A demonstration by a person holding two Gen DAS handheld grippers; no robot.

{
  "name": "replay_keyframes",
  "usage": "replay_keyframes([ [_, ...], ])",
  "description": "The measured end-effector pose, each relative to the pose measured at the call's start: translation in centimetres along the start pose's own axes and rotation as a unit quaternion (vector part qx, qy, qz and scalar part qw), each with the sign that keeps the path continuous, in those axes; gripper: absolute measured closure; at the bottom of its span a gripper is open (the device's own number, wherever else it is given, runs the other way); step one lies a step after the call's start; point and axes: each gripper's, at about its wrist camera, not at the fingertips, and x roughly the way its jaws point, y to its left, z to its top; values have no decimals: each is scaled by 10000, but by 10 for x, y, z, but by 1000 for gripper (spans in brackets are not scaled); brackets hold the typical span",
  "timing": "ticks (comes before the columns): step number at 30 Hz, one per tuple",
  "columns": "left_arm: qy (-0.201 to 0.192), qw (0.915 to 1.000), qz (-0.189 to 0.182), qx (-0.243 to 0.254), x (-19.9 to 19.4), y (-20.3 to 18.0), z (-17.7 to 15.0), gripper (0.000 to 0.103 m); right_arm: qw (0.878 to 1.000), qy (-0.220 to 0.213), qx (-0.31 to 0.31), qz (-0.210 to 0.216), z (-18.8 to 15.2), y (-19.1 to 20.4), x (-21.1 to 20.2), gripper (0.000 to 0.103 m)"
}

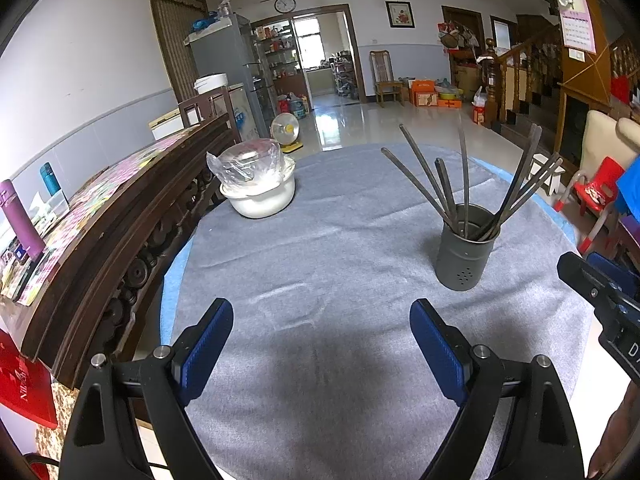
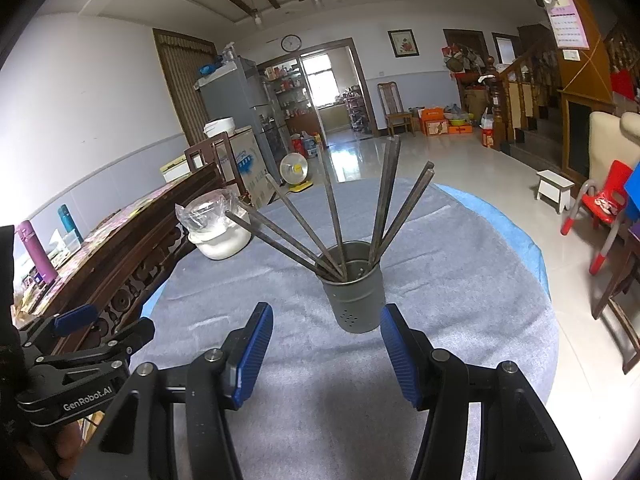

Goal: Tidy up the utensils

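Two grippers of ours hover wide open and empty over the grey tablecloth (image 1: 320, 248).

Our left gripper (image 1: 322, 322) has its blue pads (image 1: 208, 344) spread far apart with only bare cloth between them; our right gripper (image 2: 326, 332) is just as open, holding nothing, its fingertips flanking the base of the grey utensil holder (image 2: 354, 288) without touching it. We see that perforated holder standing upright on the cloth, right of centre in the left wrist view, with the dark chopsticks (image 2: 332, 208) fanned out from its mouth. Farther off, near the table's far left edge, sits a white bowl (image 1: 262, 198) with a plastic-wrapped clear container (image 1: 248, 162) stacked on top of it.
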Motion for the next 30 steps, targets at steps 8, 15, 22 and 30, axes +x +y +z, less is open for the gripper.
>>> replay_keyframes([
  [8, -33, 10000, 8, -92, -6, 8, -2, 13, 10000, -6, -22, -16, -1, 4, -2, 43],
  [15, -108, 9998, 18, -145, -16, 14, -4, 13, 10000, -23, -21, -84, -2, 10, -8, 43],
  [22, -253, 9995, 31, -191, -34, 20, -9, 13, 9999, -106, -82, -105, -1, 16, -22, 43],
  [30, -362, 9989, -34, -302, -43, 30, -13, 13, 9996, -94, -262, -48, -2, 30, -28, 43],
])
